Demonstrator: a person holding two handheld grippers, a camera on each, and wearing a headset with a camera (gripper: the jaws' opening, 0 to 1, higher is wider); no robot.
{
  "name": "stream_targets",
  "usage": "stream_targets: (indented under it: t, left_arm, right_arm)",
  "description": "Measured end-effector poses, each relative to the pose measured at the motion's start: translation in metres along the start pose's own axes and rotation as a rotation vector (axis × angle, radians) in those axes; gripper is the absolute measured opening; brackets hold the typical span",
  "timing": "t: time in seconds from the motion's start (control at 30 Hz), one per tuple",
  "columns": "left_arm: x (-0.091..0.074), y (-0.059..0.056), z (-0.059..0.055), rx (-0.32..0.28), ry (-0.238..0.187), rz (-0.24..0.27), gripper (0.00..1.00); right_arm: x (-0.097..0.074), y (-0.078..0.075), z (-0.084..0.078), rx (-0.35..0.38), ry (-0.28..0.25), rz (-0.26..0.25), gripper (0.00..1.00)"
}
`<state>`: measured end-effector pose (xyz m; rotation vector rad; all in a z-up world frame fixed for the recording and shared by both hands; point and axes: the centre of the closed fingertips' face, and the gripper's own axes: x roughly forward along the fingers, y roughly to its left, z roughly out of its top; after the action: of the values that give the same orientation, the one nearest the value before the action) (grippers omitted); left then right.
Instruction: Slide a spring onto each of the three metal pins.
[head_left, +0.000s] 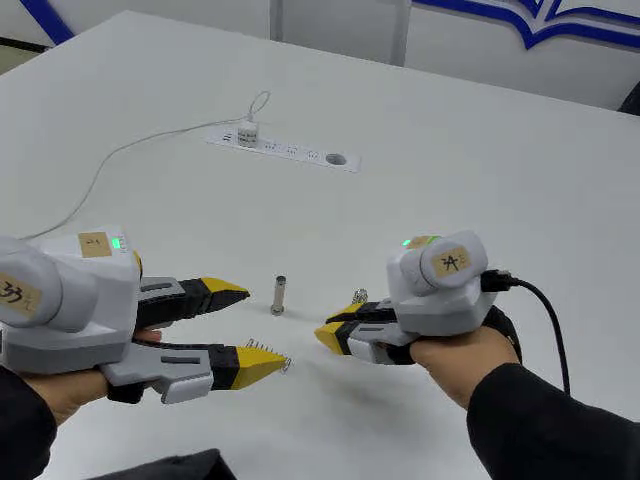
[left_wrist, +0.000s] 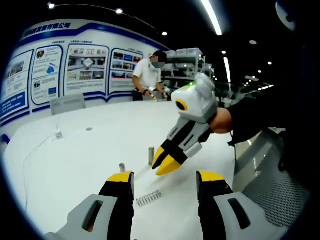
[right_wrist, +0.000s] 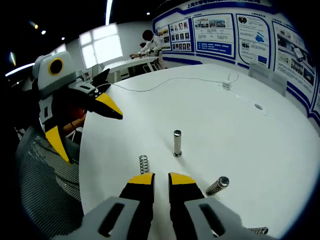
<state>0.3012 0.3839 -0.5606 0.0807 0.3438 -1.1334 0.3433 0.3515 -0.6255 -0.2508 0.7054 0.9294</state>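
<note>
Head view, left side: the left gripper (head_left: 243, 325) is held with its jaws spread apart and nothing is gripped. A loose spring (head_left: 270, 353) is laid flat on the white table (head_left: 450, 180), just beside the tip of the nearer jaw. In the left gripper view it is seen between the two jaw tips. A bare metal pin (head_left: 279, 295) is stood upright just beyond, apart from both grippers. At the right, the right gripper (head_left: 333, 336) is held with its jaws drawn almost together on nothing. A spring-fitted pin (head_left: 359, 297) is seen just behind it.
</note>
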Motion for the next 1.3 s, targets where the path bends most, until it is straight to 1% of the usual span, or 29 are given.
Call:
stream_targets:
  t: [0.1,0.27,0.4,0.47,0.53,0.6,0.7,0.8,1.03,1.17,1.3]
  left_arm:
    - [-0.001,0.0,0.001,-0.001,-0.005,0.002,0.52]
    - [-0.001,0.0,0.001,-0.004,-0.004,0.003,0.52]
    - [0.0,0.0,-0.002,-0.002,0.005,0.003,0.52]
    - [0.0,0.001,-0.002,-0.003,0.006,0.003,0.52]
    - [0.0,0.001,-0.003,-0.005,0.007,0.005,0.52]
    - [0.0,0.001,-0.003,-0.007,0.007,0.005,0.52]
    - [0.0,0.002,-0.004,-0.007,0.007,0.005,0.52]
    - [0.0,0.002,-0.004,-0.008,0.005,0.005,0.52]
    - [0.001,0.001,-0.005,-0.01,0.005,-0.002,0.52]
    - [0.001,0.001,-0.004,-0.012,0.002,-0.004,0.51]
    - [0.002,0.001,-0.005,-0.01,0.005,-0.008,0.51]
  right_arm:
    - [0.01,0.01,0.002,-0.031,0.032,0.037,0.12]
    - [0.026,0.02,0.008,-0.072,0.062,0.071,0.12]
    - [0.041,0.03,0.009,-0.122,0.106,0.1,0.12]
    - [0.048,0.032,0.005,-0.148,0.136,0.105,0.12]
    - [0.053,0.033,0.003,-0.169,0.153,0.101,0.12]
    - [0.056,0.031,0.003,-0.173,0.16,0.094,0.12]
    - [0.062,0.029,-0.001,-0.157,0.183,0.096,0.12]
    - [0.065,0.028,-0.005,-0.159,0.205,0.094,0.13]
    - [0.071,0.028,-0.008,-0.156,0.227,0.1,0.12]
    - [0.069,0.028,-0.008,-0.154,0.225,0.1,0.12]
    - [0.061,0.026,-0.003,-0.126,0.195,0.096,0.12]
